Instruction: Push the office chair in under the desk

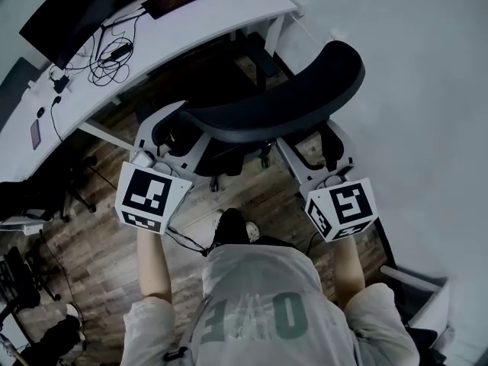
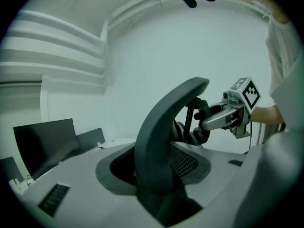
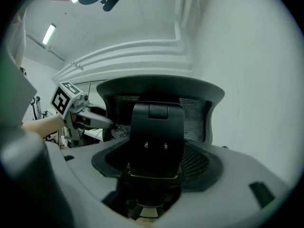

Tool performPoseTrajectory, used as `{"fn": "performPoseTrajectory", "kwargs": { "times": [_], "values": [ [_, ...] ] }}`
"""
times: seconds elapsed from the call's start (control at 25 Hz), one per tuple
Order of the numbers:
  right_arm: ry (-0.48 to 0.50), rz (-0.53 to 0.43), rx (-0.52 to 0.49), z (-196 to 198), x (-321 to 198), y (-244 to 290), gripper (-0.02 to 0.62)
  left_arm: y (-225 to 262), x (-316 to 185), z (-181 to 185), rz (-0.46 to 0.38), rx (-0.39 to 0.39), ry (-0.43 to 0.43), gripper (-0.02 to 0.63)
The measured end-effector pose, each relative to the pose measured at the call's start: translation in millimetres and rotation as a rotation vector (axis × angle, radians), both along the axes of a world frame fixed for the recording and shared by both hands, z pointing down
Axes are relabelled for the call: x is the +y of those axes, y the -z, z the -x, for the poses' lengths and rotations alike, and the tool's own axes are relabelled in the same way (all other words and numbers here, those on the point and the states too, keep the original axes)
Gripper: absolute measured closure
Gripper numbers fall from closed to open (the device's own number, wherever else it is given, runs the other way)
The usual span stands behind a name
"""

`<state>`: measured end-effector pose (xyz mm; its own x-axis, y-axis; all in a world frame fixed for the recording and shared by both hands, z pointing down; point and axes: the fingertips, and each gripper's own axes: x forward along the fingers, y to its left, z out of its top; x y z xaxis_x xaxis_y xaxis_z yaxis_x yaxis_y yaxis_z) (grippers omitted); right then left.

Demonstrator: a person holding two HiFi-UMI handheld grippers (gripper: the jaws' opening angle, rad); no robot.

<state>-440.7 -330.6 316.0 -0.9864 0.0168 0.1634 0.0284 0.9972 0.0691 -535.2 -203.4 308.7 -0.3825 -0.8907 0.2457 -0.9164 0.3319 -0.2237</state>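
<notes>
The office chair (image 1: pixel 282 101), black with a curved mesh back, stands on the wooden floor just short of the white desk (image 1: pixel 191 29), its seat partly under the desk's edge. My left gripper (image 1: pixel 158 142) holds the chair's left side; in the left gripper view the backrest's dark rim (image 2: pixel 161 141) fills the gap between the jaws. My right gripper (image 1: pixel 328 157) holds the chair's right side. In the right gripper view a black upright part of the chair (image 3: pixel 156 141) sits between the jaws, with the mesh back (image 3: pixel 194 113) behind it.
A dark monitor (image 1: pixel 84 14), tangled cables (image 1: pixel 107 52) and a phone (image 1: pixel 35 133) lie on the desk. A white wall (image 1: pixel 427 90) runs close along the right. Another chair's base (image 1: pixel 30 197) stands at the left. The person's shoe (image 1: pixel 232 227) is behind the chair.
</notes>
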Motion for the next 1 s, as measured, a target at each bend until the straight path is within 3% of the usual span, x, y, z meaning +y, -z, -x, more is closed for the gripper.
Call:
{"fn": "performPoseTrajectory", "kwargs": {
  "times": [0.48, 1.0],
  "values": [
    [-0.001, 0.010, -0.013, 119.0, -6.5, -1.0, 0.293, 1.7, -6.2, 117.1, -0.023, -0.037, -0.045, 0.391],
    [-0.040, 0.013, 0.007, 240.4, 6.2, -3.1, 0.293, 2.7, 6.3, 240.9, -0.030, -0.016, -0.065, 0.393]
  ]
}}
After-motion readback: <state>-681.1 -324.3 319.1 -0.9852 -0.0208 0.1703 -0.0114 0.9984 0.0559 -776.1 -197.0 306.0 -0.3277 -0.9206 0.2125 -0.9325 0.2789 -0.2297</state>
